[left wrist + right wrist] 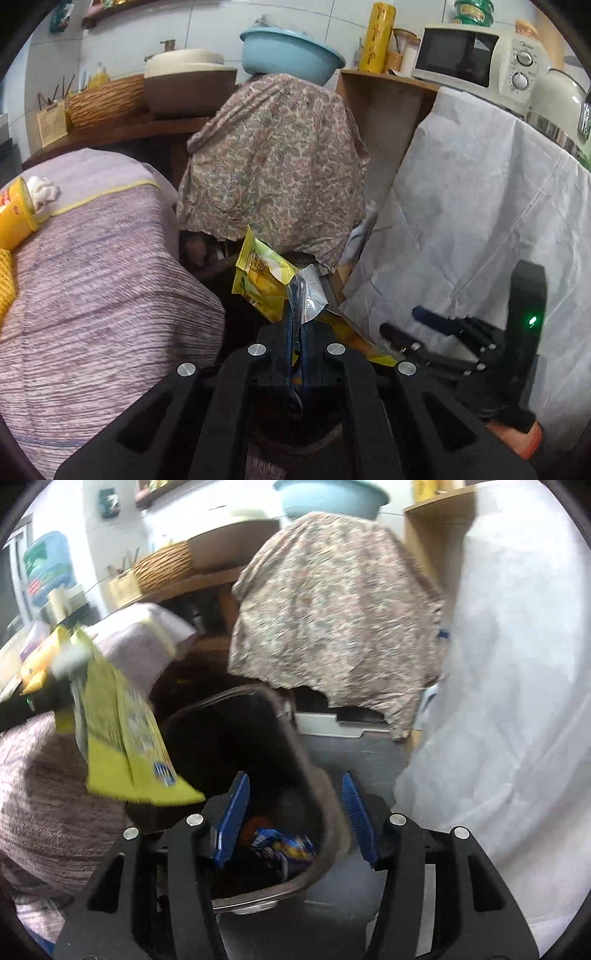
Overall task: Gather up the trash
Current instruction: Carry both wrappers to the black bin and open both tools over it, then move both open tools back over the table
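1. Two grippers: left gripper (295,295) clamped tight on 1 yellow wrapper (260,275); right gripper (295,812) jaws apart, nothing btwn, over bin (295,716).
2. Bin holds at least 1 blue wrapper (282,845), so collecting looks partway done.
3. Left to do, as I judge: drop held wrapper; 1 yellow box (14,218) w/ 1 tissue wad (42,188) sits on cloth-covered table (110,258).
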A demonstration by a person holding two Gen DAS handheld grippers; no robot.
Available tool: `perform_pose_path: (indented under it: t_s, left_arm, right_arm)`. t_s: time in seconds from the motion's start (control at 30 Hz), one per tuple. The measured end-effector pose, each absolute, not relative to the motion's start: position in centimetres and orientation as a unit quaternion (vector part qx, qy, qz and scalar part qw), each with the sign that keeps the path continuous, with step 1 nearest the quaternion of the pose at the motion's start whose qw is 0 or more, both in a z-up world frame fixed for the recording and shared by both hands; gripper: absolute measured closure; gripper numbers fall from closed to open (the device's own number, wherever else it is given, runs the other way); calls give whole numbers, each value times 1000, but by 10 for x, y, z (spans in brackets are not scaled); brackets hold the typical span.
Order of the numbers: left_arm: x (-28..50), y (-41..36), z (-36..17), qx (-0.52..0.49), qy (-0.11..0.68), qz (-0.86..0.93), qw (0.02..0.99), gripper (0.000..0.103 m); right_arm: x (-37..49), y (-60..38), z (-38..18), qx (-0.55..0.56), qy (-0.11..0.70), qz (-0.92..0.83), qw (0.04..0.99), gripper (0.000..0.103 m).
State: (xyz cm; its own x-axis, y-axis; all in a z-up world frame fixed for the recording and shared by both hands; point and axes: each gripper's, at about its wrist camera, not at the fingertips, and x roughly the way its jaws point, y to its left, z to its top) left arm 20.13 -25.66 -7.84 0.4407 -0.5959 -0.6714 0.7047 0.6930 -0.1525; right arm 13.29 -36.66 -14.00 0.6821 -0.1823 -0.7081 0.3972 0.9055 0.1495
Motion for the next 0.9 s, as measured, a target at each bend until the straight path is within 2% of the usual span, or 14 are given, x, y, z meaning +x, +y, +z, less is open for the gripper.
perform_pose_path:
  t_s: [0.33, 0.37, 0.4, 0.43, 0.47, 0.5, 0.53, 0.57, 0.63, 0.83, 0.9]
  left_arm:
    - [197, -286, -112, 110, 390, -393, 825, 98]
    - [197, -287, -115, 111, 392, -393, 824, 98]
    - [197, -289, -117, 112, 395, -394, 822, 96]
    - [197, -289, -120, 114, 399, -393, 820, 90]
    - [197, -290, -120, 115, 400, -393, 820, 75]
    - [196, -289, -121, 115, 399, -391, 821, 64]
    - [194, -287, -120, 113, 395, -389, 824, 46]
    - [192, -284, -118, 107, 389, -389, 828, 40]
    - [189, -279, -114, 98, 387, -394, 828, 38]
    - [179, -261, -96, 90, 371, -387, 839, 26]
    - [176, -250, -89, 81, 367, -385, 843, 23]
  right_arm:
    - [120, -390, -124, 150, 342, -198, 906, 50]
    - [119, -391, -122, 148, 341, -200, 906, 47]
    - [119, -392, -121, 146, 341, -203, 906, 39]
    - [118, -392, -120, 144, 339, -206, 907, 36]
    - [117, -393, -119, 144, 335, -209, 907, 35]
    - [116, -393, -118, 145, 334, -210, 907, 35]
    - [115, -394, -117, 146, 333, -211, 907, 35]
    - [116, -395, -116, 146, 333, -212, 907, 35]
    - [116, -395, -115, 145, 334, -214, 907, 35]
    - [123, -386, -107, 144, 330, -201, 911, 34]
    - [126, -381, -104, 139, 330, -196, 913, 31]
